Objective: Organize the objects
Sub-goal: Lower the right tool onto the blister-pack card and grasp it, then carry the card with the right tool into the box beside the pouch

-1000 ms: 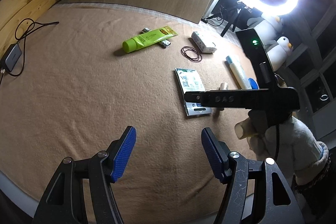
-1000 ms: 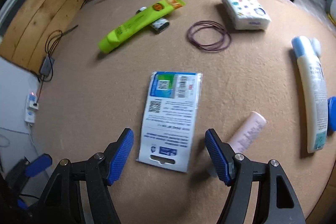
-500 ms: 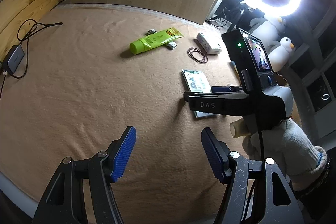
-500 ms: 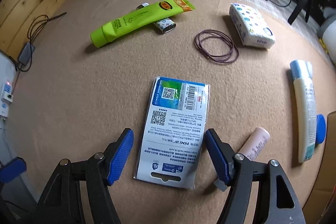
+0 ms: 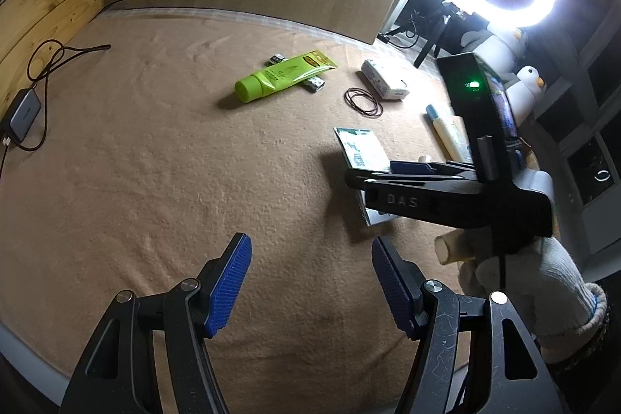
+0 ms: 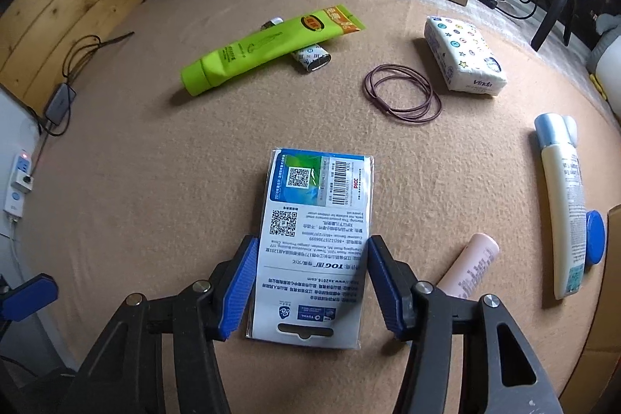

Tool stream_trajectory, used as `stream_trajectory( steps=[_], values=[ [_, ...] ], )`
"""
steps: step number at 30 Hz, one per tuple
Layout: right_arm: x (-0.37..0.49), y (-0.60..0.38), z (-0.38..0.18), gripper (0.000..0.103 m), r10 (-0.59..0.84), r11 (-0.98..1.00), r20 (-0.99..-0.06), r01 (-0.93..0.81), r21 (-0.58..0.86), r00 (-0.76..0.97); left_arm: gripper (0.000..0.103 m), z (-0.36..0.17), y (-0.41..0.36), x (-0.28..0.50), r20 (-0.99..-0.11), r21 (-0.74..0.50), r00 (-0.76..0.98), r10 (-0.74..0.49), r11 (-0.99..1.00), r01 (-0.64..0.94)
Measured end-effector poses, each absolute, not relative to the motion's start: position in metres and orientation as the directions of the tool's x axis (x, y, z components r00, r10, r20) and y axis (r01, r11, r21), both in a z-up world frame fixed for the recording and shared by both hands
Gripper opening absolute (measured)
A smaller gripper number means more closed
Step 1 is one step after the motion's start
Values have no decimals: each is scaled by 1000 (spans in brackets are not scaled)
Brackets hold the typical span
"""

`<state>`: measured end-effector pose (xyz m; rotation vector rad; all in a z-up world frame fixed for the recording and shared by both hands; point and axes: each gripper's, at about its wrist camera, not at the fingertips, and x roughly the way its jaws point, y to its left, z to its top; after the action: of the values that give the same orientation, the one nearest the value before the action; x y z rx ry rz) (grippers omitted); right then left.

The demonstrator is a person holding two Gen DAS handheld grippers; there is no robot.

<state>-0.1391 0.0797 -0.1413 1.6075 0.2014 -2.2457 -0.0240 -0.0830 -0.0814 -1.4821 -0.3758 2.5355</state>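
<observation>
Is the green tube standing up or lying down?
Lying down. The green tube rests on its side on the brown cloth, its crimped end propped across a small lighter.

The right tool (image 6: 312, 284) is closing its blue pads around a flat printed packet (image 6: 316, 231) — lying on the tan blanket (image 6: 155, 181), pink tube (image 6: 471, 268) just beside.

Flat retail packet (image 6: 314, 243), printed back up: "TOG" and "www.ks2016.com" among small print, red "PICC" beside a barcode, two QR codes, and a blue "TOTAL" badge near its hang slot. Tissue pack (image 6: 464, 59), up and right of the packet: "Vinda" on its near end. Black arm of the right tongs (image 5: 407, 168), over the packet: raised letters "DAS".
</observation>
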Motion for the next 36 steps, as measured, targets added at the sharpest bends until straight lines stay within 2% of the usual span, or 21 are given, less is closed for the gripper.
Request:
stream_trajectory(
  steps=[8, 18, 36],
  values=[
    [-124, 105, -112, 52, -282, -919, -903, 361, 157, -324, 68, -80, -66, -31, -826, -306, -482, 292, -951, -52],
    [-102, 190, -70, 53, -282, -947, -857, 270, 175, -432, 68, -80, -26, -43, -831, -298, -459, 316, -948, -113],
    [-76, 391, -53, 52, -33, -995, -852, -67, 79, -523, 68, -87, 35, -57, -843, -287, -424, 332, -943, -167]
  ],
)
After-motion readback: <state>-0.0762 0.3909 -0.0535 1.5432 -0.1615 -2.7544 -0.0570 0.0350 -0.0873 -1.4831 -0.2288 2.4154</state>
